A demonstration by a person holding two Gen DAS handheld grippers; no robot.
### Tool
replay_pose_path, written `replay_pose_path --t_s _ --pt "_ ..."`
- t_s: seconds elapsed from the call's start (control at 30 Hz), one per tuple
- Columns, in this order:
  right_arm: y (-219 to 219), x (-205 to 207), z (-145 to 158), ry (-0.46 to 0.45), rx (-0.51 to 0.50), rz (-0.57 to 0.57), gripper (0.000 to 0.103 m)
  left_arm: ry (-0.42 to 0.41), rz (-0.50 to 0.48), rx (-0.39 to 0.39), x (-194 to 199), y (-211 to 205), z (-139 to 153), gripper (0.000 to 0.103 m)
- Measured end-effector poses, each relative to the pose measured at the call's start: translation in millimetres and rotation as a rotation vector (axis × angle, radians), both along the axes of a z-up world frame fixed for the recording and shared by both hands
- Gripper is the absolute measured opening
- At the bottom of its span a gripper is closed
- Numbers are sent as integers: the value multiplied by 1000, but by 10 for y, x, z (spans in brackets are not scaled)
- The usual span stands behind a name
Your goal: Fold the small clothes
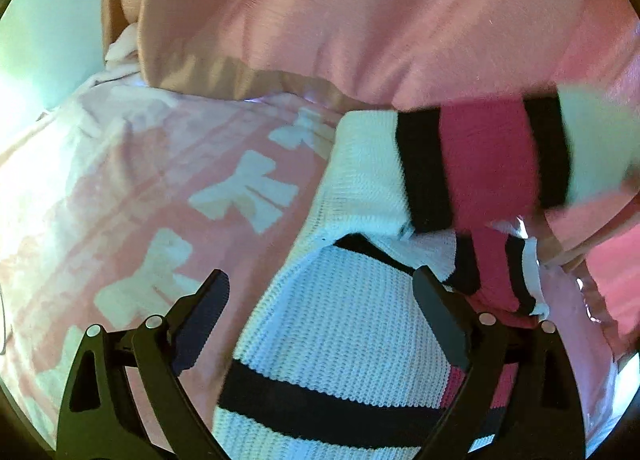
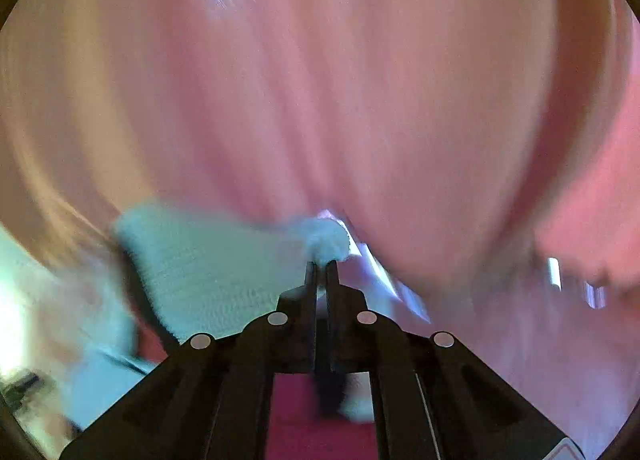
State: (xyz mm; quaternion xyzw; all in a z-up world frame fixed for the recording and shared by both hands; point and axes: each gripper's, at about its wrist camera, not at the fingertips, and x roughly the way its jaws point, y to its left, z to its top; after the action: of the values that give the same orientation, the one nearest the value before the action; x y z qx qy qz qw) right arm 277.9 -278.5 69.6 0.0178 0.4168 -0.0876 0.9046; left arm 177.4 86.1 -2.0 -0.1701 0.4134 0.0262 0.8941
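A white waffle-knit garment [image 1: 352, 324] with black and magenta stripes lies on the pink bedding in the left wrist view. My left gripper [image 1: 324, 294] hovers over its body. The jaws stand wide apart and the pads press on nothing. One striped part of the garment [image 1: 484, 155] is raised and blurred at the upper right. In the blurred right wrist view, my right gripper [image 2: 321, 264] is shut on a bunched white edge of the knit fabric [image 2: 324, 238]. More of the white knit [image 2: 208, 268] trails off to the left.
A pink sheet with white bow prints [image 1: 168, 195] spreads to the left of the garment. A thick pink blanket or pillow [image 1: 360, 27] rises behind it and fills the right wrist view [image 2: 320, 99]. Bright light comes from the far left [image 1: 24, 71].
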Motion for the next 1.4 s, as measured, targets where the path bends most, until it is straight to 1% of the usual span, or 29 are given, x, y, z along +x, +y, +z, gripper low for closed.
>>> replay_pose_path --t_s 0.03,0.07,0.1,0.13,0.17,0.23,0.3,0.33,0.43,0.47,0.5,0.57,0.6,0.63,0.67,0.7,0.73,0.77,0.83,0.9,0.97,1.03,1.07,1.1,1.13,1.17,1.23,1.33,1.4 --pt "-165 -1 -289 68 33 -28 4 5 -1 9 13 -30 -10 91" --pt "-364 -24 -637 133 97 -66 4 9 -5 15 29 -65 -36 91" --pt "-486 -59 -873 172 130 -89 4 20 -10 20 60 -116 -69 91" --pt "-553 -90 -1012 188 145 -100 4 29 -15 19 88 -156 -100 91" --pt "-571 -122 -1067 188 158 -104 4 34 -20 14 110 -180 -117 91" --pt "-601 -129 -1033 170 208 -99 4 51 -37 5 180 -253 -179 91" --pt "-586 -93 -835 125 242 -81 4 63 -53 -1 264 -320 -237 91" --pt "-586 -71 -695 94 281 -70 4 65 -66 4 314 -362 -262 91" --pt "-644 -15 -361 4 361 -60 4 64 -72 63 418 -443 -301 91" --pt "-657 42 -332 -9 348 -68 4 59 -63 78 426 -447 -306 91" --pt "-666 78 -408 13 314 -81 4 53 -61 83 425 -449 -306 91" --pt "-693 149 -802 150 206 -107 4 62 -71 97 439 -461 -337 91" --pt "-703 164 -1056 236 154 -127 5 73 -78 103 449 -459 -360 91" --pt "-707 136 -1186 258 142 -131 5 84 -78 109 463 -457 -380 91" --pt "-699 74 -1172 226 141 -127 7 92 -74 115 476 -449 -395 91" --pt "-686 16 -1089 197 136 -136 7 97 -69 116 482 -430 -413 91" --pt "-678 -24 -1011 174 132 -148 10 102 -65 114 491 -407 -418 91" --pt "-644 -69 -864 127 142 -146 14 105 -60 114 498 -388 -420 91" --pt "-538 -74 -587 42 150 -137 17 104 -52 120 511 -347 -412 91" --pt "-354 26 -436 18 192 -79 19 107 -30 137 521 -299 -411 91" --pt "21 263 -370 36 271 40 20 113 -13 138 534 -266 -415 91" --pt "423 405 -377 48 301 141 27 120 6 125 533 -225 -419 91" --pt "699 557 -410 56 267 191 32 123 14 112 530 -197 -425 91" --pt "907 684 -467 68 218 224 35 124 17 107 522 -179 -426 91" --pt "1036 765 -518 77 172 240 35 121 18 107 518 -169 -424 91" --pt "1183 886 -620 97 101 251 35 117 20 113 513 -160 -418 91" --pt "1317 1026 -825 141 18 249 35 97 21 133 499 -147 -378 91" --pt "1339 1005 -1075 212 -37 276 37 62 23 180 492 -156 -322 91" --pt "1317 887 -1163 244 -53 302 51 50 14 215 501 -185 -303 91"
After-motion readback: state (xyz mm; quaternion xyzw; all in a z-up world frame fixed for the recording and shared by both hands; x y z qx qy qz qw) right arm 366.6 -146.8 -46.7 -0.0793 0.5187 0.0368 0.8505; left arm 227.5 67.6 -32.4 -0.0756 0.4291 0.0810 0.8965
